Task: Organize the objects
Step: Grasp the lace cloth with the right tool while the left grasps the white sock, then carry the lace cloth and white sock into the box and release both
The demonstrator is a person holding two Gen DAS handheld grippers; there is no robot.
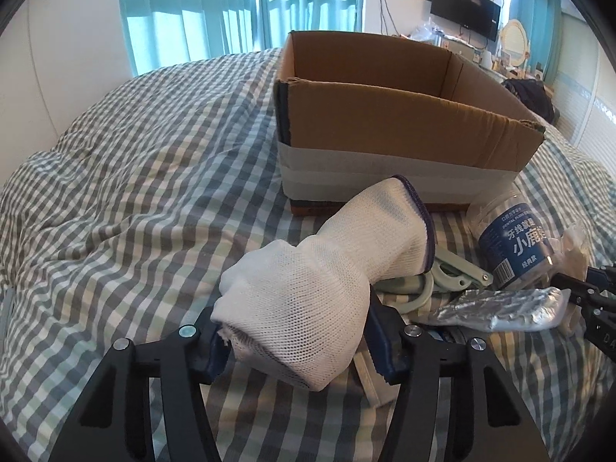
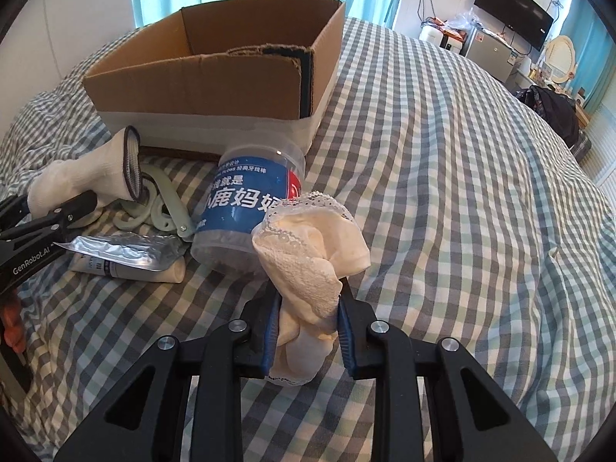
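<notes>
My left gripper (image 1: 296,342) is shut on a white knit glove (image 1: 327,265) with a dark cuff, held just above the bed; the glove also shows in the right wrist view (image 2: 81,177). My right gripper (image 2: 306,331) is shut on a cream lace cloth (image 2: 308,246), bunched between the blue pads. An open cardboard box (image 1: 385,123) stands on the bed behind both; it also shows in the right wrist view (image 2: 215,77). A clear jar with a blue label (image 2: 246,208) lies on its side before the box.
A silver foil tube (image 2: 127,254) and pale green clips (image 2: 161,208) lie between the grippers on the checked bedspread (image 2: 462,192). The left gripper's black arm (image 2: 42,227) reaches in from the left. Curtains, a wall TV and cluttered furniture stand beyond the bed.
</notes>
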